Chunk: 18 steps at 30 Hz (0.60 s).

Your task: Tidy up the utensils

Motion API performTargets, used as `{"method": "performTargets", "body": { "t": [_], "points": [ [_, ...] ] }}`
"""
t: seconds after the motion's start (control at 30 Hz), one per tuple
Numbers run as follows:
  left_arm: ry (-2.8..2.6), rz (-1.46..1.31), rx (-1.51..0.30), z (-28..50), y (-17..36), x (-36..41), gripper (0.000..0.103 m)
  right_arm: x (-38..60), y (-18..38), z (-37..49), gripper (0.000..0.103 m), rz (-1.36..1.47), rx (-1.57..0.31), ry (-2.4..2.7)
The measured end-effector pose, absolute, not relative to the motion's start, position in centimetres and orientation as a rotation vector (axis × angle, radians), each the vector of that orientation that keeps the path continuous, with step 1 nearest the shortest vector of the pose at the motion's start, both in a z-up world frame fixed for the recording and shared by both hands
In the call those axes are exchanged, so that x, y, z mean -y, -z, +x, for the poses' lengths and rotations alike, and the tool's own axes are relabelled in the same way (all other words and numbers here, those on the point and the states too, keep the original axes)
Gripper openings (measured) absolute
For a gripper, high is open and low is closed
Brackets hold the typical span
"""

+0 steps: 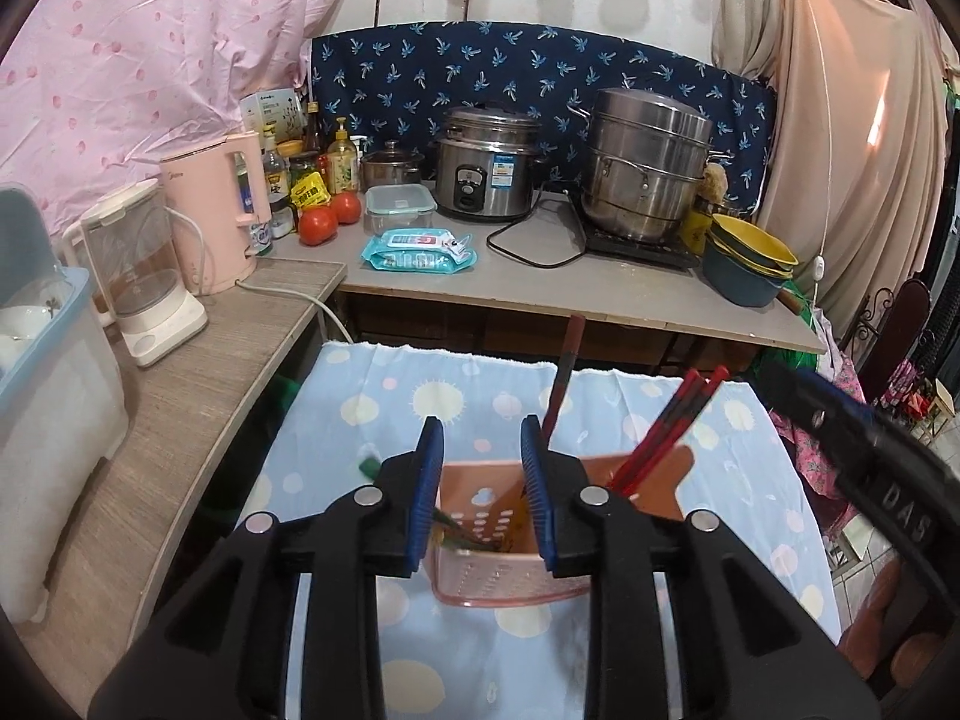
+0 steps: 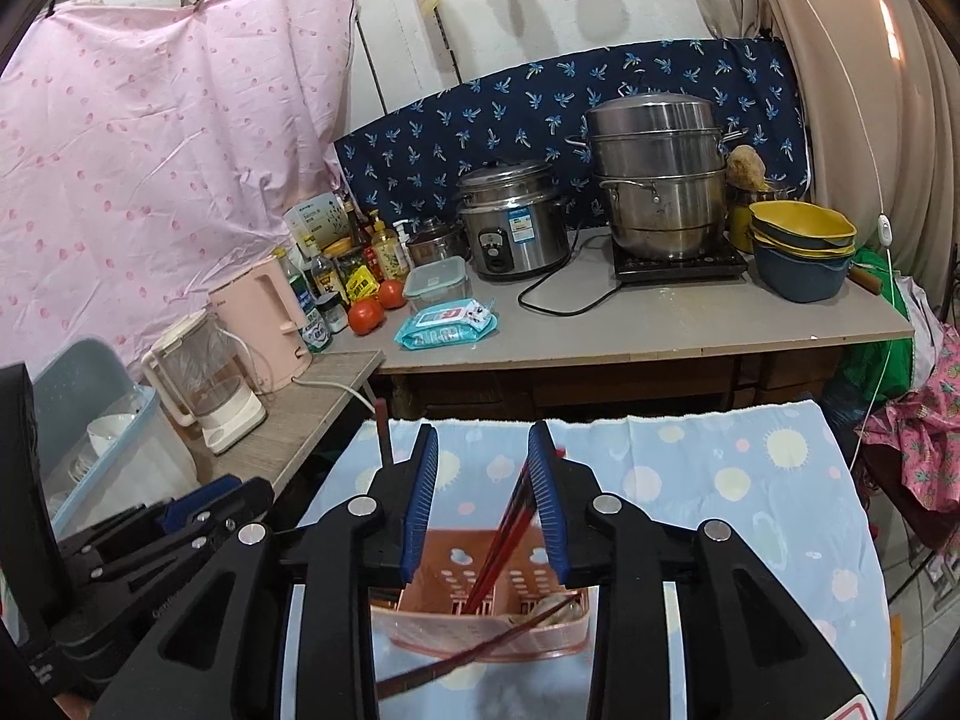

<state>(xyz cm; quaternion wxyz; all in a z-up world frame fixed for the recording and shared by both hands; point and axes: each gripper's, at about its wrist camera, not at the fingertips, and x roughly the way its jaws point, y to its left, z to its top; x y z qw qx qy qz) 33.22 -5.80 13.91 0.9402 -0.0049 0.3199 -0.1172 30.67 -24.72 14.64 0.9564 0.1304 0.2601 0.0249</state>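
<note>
Shows a pink perforated basket (image 1: 480, 546) standing upright on a blue cloth (image 1: 360, 408) with pale circles, spread over the surface. Finds the left claw (image 1: 482, 456) hanging just above the basket's left part, pads spread and pinching nothing, with only the basket's inside visible through the gap. Catches something green (image 1: 459, 527) lying low inside that part, too hidden to name. Sees a dark red handle (image 1: 567, 360) rising out of the basket just beyond the left claw's right finger. Places a bundle of red-and-black chopsticks (image 2: 510, 516) in the basket's right part, tips down, tops tilted to the right. Puts the right claw (image 2: 483, 480) above that same part, pads spread, with the chopsticks passing between them, close to the right pad but not squeezed. Notes a spoon with a dark curved handle (image 2: 456, 660), its pale bowl seemingly inside the basket and the handle sticking out past the near rim. Leaves a rice cooker (image 1: 486, 177), a stacked steel steamer (image 1: 648, 168) and two tomatoes (image 1: 317, 223) well beyond the basket on a grey surface (image 1: 540, 288).
</note>
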Motion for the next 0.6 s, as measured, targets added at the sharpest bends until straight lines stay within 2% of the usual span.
{"method": "performTargets", "body": {
  "t": [0.1, 0.23, 0.47, 0.53, 0.6],
  "points": [
    [0.233, -0.004, -0.656, 32.2, -13.6, 5.7, 0.026, 24.6, -13.8, 29.4, 0.036, 0.263, -0.544, -0.051],
    [0.222, -0.004, -0.662, 30.8, -13.2, 5.5, 0.037, 24.4, -12.6, 27.6, 0.036, 0.272, -0.579, -0.050],
    [0.211, 0.005, -0.674, 28.1, -12.5, 5.4, 0.039, 23.9, -10.8, 24.1, 0.037, 0.259, -0.623, -0.035],
    [0.199, 0.011, -0.670, 27.4, -12.5, 5.4, 0.049, 23.6, -10.4, 23.1, 0.039, 0.252, -0.636, -0.035],
    [0.188, 0.019, -0.666, 26.4, -12.3, 5.4, 0.053, 23.4, -10.2, 22.2, 0.043, 0.249, -0.647, -0.035]
  ]
}}
